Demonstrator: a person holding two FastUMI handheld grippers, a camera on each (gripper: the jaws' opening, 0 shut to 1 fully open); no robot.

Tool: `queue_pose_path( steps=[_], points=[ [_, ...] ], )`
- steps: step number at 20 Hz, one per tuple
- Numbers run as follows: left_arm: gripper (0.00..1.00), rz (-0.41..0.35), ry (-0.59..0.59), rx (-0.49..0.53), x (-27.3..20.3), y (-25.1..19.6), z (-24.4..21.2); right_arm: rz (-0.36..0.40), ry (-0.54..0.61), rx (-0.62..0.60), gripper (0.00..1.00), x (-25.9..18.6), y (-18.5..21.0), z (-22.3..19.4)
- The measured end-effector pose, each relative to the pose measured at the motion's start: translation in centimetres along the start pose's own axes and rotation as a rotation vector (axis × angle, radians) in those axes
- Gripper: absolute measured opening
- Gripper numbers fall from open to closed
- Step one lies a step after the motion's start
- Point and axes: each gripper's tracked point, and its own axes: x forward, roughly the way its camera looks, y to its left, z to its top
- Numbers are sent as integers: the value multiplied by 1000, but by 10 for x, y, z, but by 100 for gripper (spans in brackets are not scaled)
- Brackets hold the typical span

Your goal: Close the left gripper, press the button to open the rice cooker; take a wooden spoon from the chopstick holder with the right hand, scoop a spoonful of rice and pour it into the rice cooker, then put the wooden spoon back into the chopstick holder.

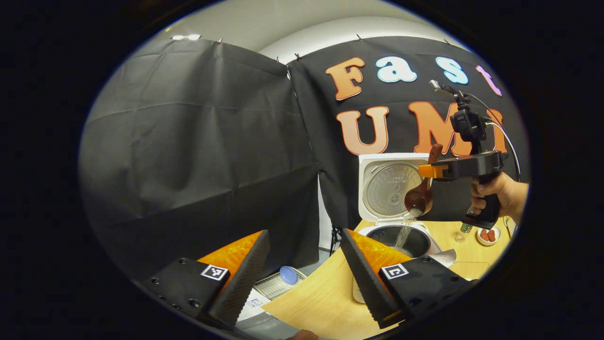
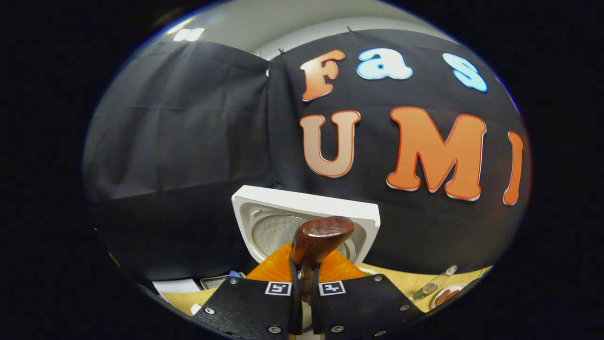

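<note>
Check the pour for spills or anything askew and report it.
Nothing stands out. In the left gripper view the wooden spoon, held by the right gripper, tips rice straight into the open rice cooker. No grains visible on the table; the lid stands upright.

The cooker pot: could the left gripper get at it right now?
Probably not cleanly: the right gripper holds the spoon above the pot, pouring rice. The left gripper hangs open, short of it.
</note>
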Motion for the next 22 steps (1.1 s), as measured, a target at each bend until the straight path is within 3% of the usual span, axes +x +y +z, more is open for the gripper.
queue_pose_path(
  steps=[3, 6, 9, 13, 18, 22],
  points=[
    [99, 6, 3, -6, -1, 1, -2, 4, -58, -151, 7, -7, 10, 4],
    [99, 11, 8, -13, -1, 2, -4, 29, -55, -158, 7, -5, 10, -1],
    [99, 9, 11, -18, -5, 0, -5, 28, -20, -27, 7, -13, 1, -3],
    [99, -22, 18, -12, -7, -16, -3, -4, 17, 204, 7, -56, -35, -6],
    [100, -95, 19, -6, -18, -60, 2, -99, 45, 325, 7, -121, -101, -25],
    [100, -167, 24, 8, -30, -100, 5, -231, 93, 454, 7, -180, -164, -62]
  ],
)
